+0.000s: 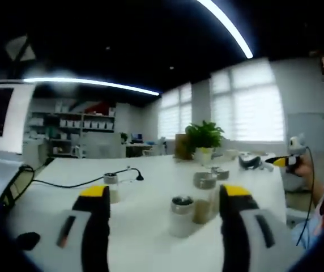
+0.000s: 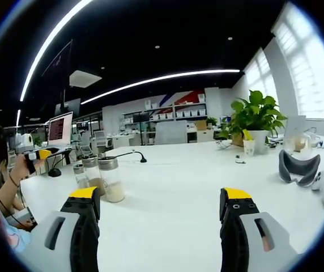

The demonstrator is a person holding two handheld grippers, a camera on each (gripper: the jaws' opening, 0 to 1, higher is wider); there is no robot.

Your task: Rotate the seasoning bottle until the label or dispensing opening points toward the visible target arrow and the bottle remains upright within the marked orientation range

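— What do the bottles look like?
— Clear jars with grey lids, upright on the white table [image 1: 150,187]. One bottle [image 1: 180,215] stands between the left gripper [image 1: 165,198] jaws, untouched.
— And the tongs?
— Both released; right gripper [image 2: 162,198] grasps nothing.
— Anything nearby?
— A plant [image 2: 255,116], a black cable [image 1: 77,182], a headset [image 2: 299,168].

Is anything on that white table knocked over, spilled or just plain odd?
Nothing stands out. The seasoning bottles stand upright on the white table, with no spill around them, and both grippers are open and empty.
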